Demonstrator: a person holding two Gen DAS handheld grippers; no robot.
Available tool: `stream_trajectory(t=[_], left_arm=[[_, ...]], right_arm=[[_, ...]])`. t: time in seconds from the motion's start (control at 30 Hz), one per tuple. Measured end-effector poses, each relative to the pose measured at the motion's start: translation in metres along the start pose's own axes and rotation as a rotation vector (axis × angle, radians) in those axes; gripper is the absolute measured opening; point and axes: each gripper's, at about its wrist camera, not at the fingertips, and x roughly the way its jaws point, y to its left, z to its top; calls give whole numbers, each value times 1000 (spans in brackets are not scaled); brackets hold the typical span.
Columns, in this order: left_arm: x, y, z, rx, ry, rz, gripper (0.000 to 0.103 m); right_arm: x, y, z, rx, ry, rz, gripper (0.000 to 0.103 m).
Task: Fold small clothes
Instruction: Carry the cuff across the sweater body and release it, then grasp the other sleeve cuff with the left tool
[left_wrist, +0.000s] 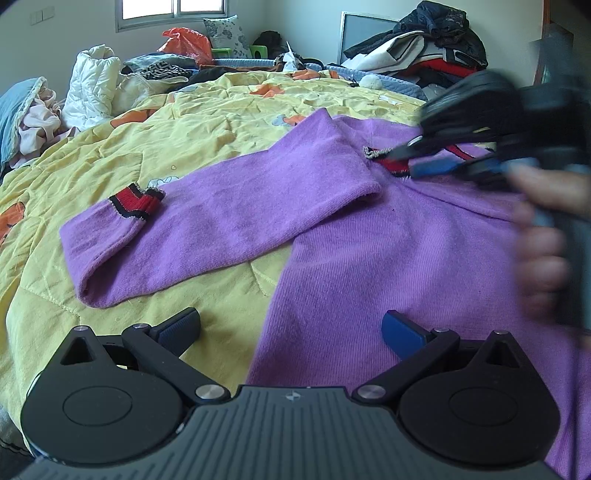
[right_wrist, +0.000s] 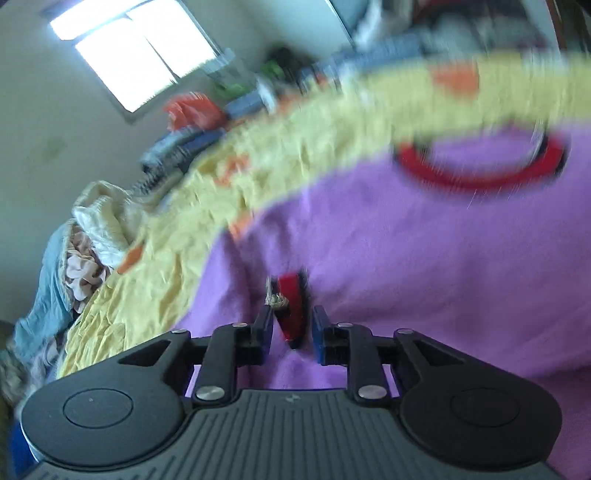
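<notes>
The purple sweater (left_wrist: 388, 236) lies spread on the yellow bed cover (left_wrist: 207, 110), the left hand-held gripper (left_wrist: 290, 325) wide open and empty, the right hand-held gripper (right_wrist: 293, 328) narrowly parted around its red cuff (right_wrist: 291, 306), contact unclear.

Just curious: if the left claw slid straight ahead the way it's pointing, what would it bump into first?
Probably the purple sweater: its body edge lies just ahead of the open left claw, over the yellow quilt. Depth is hard to judge.
</notes>
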Motion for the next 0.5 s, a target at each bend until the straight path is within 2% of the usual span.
stream_trajectory(t=[0.1, 0.2, 0.27, 0.33, 0.37, 0.43, 0.5], left_arm=[[0, 0, 0, 0, 0, 0, 103], [0, 0, 0, -1, 0, 1, 103], [0, 0, 0, -1, 0, 3, 103], [1, 0, 1, -1, 0, 3, 103], [1, 0, 1, -1, 0, 3, 103], [1, 0, 1, -1, 0, 1, 103], [1, -1, 1, -1, 0, 2, 103]], right_arm=[[-47, -30, 8, -85, -95, -182, 22], [-85, -96, 16, -67, -127, -405, 22], [-105, -138, 19, -27, -134, -524, 22], [-113, -177, 16, 17, -66, -548, 21], [-120, -190, 10, 19, -54, -525, 21], [-132, -194, 0, -28, -41, -470, 21], [-145, -197, -1, -11, -29, -451, 22]])
